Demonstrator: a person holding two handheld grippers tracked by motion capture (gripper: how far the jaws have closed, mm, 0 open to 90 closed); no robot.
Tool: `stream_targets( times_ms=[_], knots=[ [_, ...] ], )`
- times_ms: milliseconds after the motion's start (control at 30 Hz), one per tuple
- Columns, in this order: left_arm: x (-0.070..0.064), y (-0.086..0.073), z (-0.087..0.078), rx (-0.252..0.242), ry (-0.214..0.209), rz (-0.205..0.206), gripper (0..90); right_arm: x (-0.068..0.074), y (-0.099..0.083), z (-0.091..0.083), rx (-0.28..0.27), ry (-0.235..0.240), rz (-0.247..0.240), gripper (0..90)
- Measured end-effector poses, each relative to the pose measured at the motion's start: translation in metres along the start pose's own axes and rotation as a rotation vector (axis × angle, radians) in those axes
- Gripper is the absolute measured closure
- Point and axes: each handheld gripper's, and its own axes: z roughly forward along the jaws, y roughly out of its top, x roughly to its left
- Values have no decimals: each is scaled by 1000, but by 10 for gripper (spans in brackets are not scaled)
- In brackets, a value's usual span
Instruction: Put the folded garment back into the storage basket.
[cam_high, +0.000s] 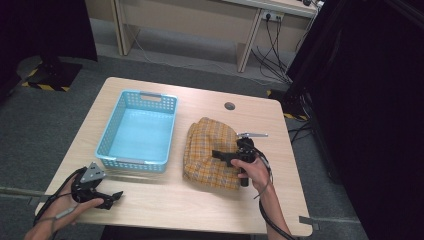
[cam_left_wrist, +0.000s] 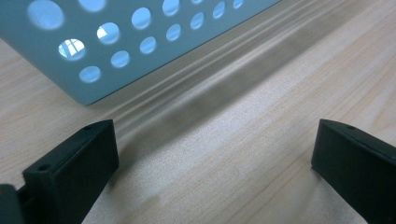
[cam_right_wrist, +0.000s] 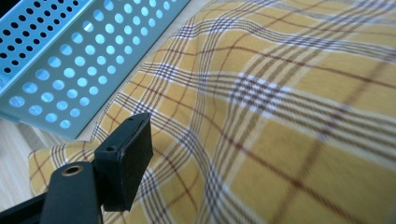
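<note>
In the high view a folded yellow plaid cloth (cam_high: 210, 154) lies at centre right of the frame on the wooden surface (cam_high: 165, 200), just beside the light blue perforated basket (cam_high: 137, 131) at centre left, a narrow strip of bare wood between them. The right gripper (cam_high: 222, 156) hovers over the cloth's right half, pointing toward the basket. In the right gripper view one jaw stands above the plaid cloth (cam_right_wrist: 280, 116), the other out of frame, so I cannot tell how wide it is open. The left gripper (cam_high: 116, 196) sits at lower left near the surface's front edge, in front of the basket's near wall; its jaws are spread wide over bare wood (cam_left_wrist: 224, 154), holding nothing.
</note>
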Motion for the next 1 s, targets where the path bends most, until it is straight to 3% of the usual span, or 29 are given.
stream_targets(
  times_ms=[133, 333, 600, 1000],
  knots=[
    [0, 0, 0, 0, 0, 0, 0, -2, 2, 7, 30, 1, 7, 277],
    [0, 0, 0, 0, 0, 2, 0, -5, 4, 6, 32, -1, 15, 463],
    [0, 0, 0, 0, 0, 2, 0, 7, 6, 0, -39, -43, -38, 646],
    [0, 0, 1, -3, 1, 4, 0, 20, 14, -22, -157, -5, -34, 690]
  ],
)
